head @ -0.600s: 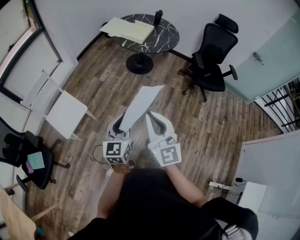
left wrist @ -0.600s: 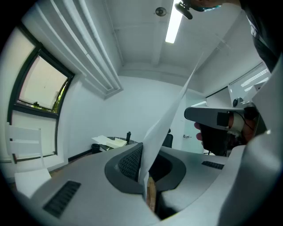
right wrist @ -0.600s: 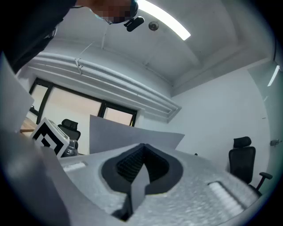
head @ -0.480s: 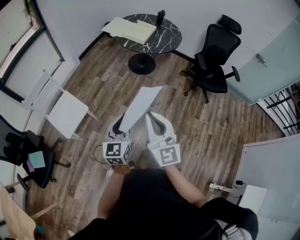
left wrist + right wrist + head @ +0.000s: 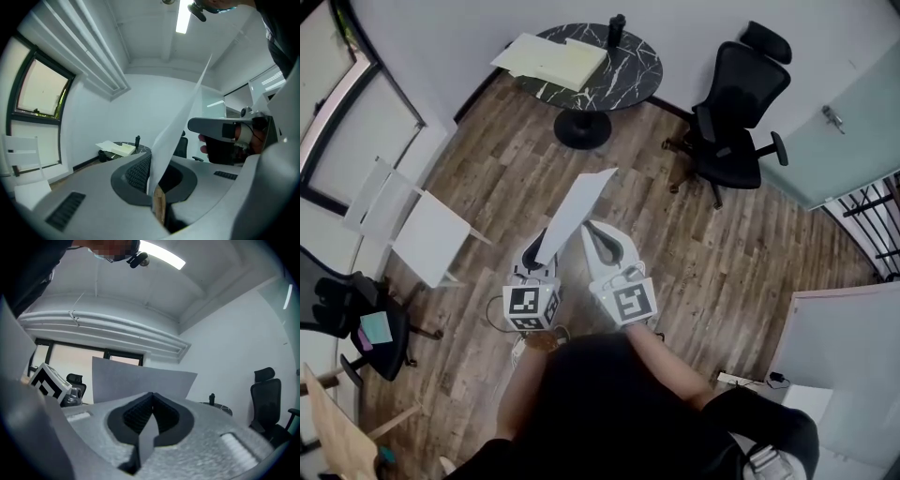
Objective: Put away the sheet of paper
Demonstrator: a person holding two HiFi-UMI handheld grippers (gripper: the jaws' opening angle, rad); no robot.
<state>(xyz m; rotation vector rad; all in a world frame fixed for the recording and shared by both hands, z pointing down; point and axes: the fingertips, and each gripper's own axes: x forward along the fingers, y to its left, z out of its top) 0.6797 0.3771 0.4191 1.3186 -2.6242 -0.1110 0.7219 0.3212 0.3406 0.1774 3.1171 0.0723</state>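
Slightly leftward have drifted both grippers. The left gripper (image 5: 540,253) pinches the lower edge of the sheet of paper (image 5: 574,214), so it stands up in the air (easy to carry), well apart from the table (image 5: 623,70). The right gripper (image 5: 594,234) beside it is closed on nothing.

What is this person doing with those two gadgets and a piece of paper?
A person stands on a wooden floor with a gripper in each hand. The left gripper is shut on the lower edge of a sheet of paper that sticks up in front. The right gripper, beside it, is shut and empty. The paper isn't put away yet.
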